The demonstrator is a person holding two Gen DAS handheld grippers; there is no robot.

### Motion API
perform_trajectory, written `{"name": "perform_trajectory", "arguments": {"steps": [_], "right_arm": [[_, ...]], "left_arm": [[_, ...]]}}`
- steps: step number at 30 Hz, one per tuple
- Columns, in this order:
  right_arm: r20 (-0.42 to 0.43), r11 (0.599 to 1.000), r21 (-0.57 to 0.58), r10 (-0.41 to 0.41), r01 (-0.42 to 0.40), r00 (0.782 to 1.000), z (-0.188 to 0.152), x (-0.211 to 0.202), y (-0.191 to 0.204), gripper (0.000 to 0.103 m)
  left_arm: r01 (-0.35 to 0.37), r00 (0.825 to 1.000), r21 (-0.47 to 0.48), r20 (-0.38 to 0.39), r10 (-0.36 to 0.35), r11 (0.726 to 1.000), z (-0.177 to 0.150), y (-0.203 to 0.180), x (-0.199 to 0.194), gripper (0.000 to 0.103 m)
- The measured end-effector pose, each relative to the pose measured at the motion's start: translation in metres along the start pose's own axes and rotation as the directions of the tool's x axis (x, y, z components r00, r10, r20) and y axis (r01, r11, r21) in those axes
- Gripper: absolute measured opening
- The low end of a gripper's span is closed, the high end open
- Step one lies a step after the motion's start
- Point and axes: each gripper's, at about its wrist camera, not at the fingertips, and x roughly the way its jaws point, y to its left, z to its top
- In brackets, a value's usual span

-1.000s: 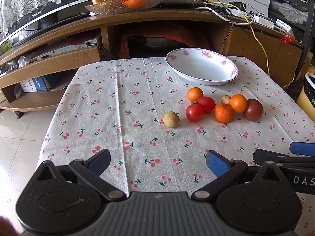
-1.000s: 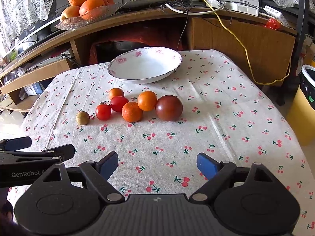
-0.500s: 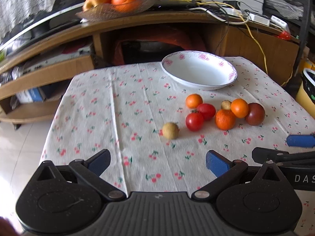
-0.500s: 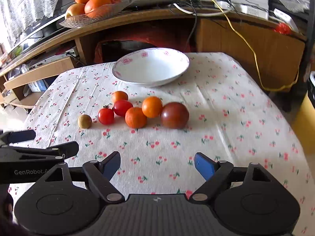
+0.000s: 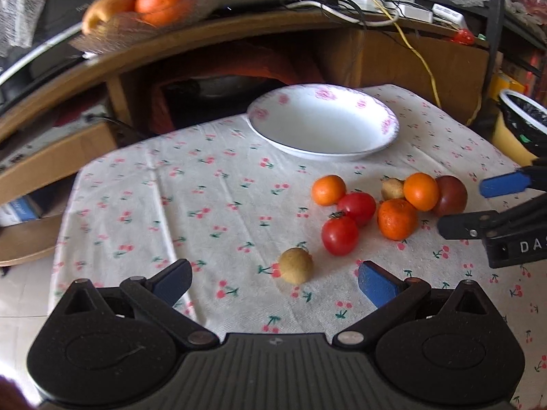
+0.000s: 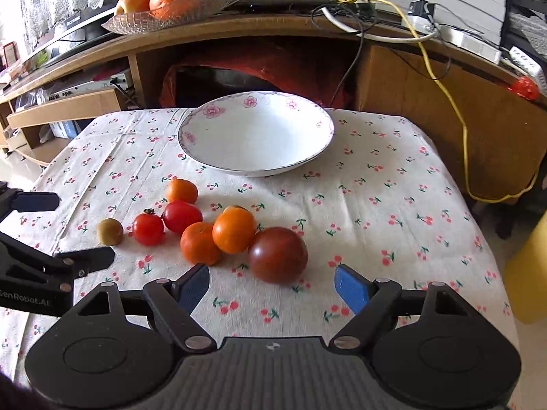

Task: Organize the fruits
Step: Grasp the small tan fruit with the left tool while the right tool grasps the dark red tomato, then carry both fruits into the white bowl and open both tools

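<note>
The dark tomato [image 6: 277,254] is seen just ahead of the right gripper [image 6: 271,285], whose jaws — spread, just closing somewhat — grip nothing, while the small brown fruit [image 5: 296,265] lies between the spread left gripper [image 5: 273,282] fingers, untouched — both grippers tilted downward.

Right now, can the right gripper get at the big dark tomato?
Probably yes. The dark tomato lies just ahead of the open right gripper, nothing between them; an orange touches its far-left side, so the fingers might nudge it.
</note>
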Motion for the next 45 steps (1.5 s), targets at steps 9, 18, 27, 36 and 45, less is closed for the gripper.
{"name": "perform_trajectory", "arguments": {"steps": [9,18,27,36,45], "right_arm": [[-0.044,0.998,0.019,0.055,-0.055,0.997,0.004,0.026,-0.009,0.067],[-0.023,1.000,-0.018,0.023,-0.023,0.999,0.005,0.025,-0.007,0.037],[-0.026,0.999,0.009,0.049,-0.048,0.998,0.004,0.020,-0.009,0.035],[-0.031,0.996,0.033,0.078,-0.077,0.996,0.002,0.013,-0.010,0.035],[-0.071,0.996,0.017,0.094,-0.093,0.993,-0.010,0.004,-0.004,0.035]], "left_arm": [[0.032,0.999,0.014,-0.006,-0.032,0.999,0.003,-0.002,0.020,0.092],[0.075,0.997,0.046,0.013,-0.076,0.996,0.000,-0.007,0.014,0.058],[0.107,0.994,0.012,-0.013,-0.107,0.994,0.002,-0.003,0.009,0.036],[0.176,0.984,-0.004,-0.016,-0.176,0.984,0.000,-0.002,-0.001,0.032],[0.208,0.978,0.010,-0.029,-0.208,0.978,-0.001,-0.009,-0.002,0.032]]}}
